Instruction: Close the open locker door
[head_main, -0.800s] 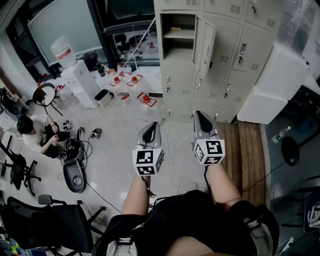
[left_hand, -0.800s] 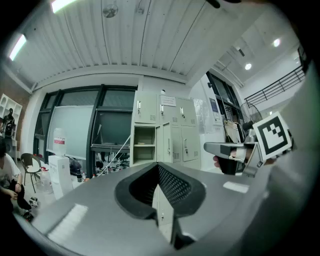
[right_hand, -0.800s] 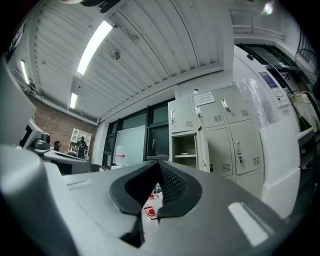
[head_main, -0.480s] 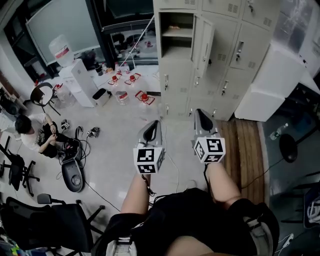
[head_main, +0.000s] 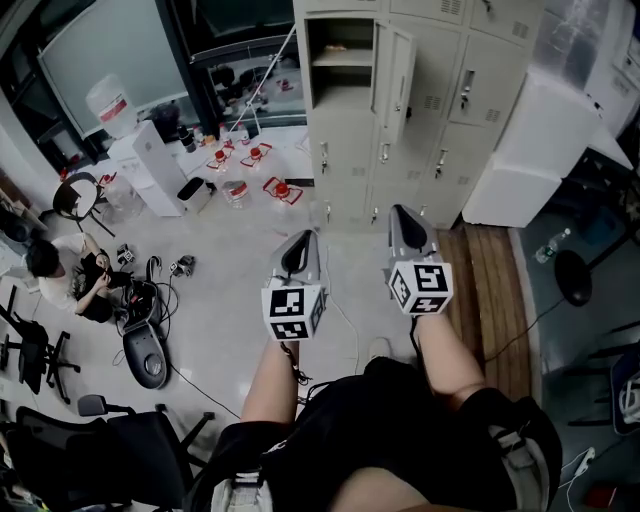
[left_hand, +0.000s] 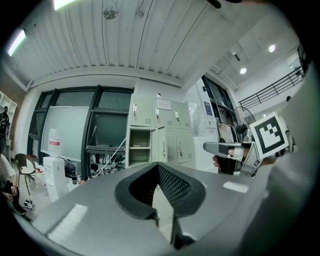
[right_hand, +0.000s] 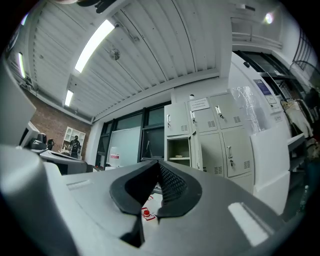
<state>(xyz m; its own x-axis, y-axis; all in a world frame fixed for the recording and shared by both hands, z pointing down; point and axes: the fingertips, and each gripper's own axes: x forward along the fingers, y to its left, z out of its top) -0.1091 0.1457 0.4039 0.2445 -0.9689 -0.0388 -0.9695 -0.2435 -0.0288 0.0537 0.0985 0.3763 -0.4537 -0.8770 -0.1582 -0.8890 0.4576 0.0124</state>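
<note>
We have stepped nearer: in the head view the locker bank (head_main: 400, 150) sits a little higher and further left than before, while both grippers hold the same places in the frame. The open locker door (head_main: 400, 68) stands swung out to the right of its open compartment (head_main: 340, 55), in the upper row, well ahead of us. The left gripper (head_main: 303, 245) and the right gripper (head_main: 406, 225) point toward the lockers, side by side and apart. Each has its jaws drawn together at the tips with nothing between them. A water dispenser (head_main: 150, 165) stands at the left, and a person (head_main: 65, 275) sits on the floor.
</note>
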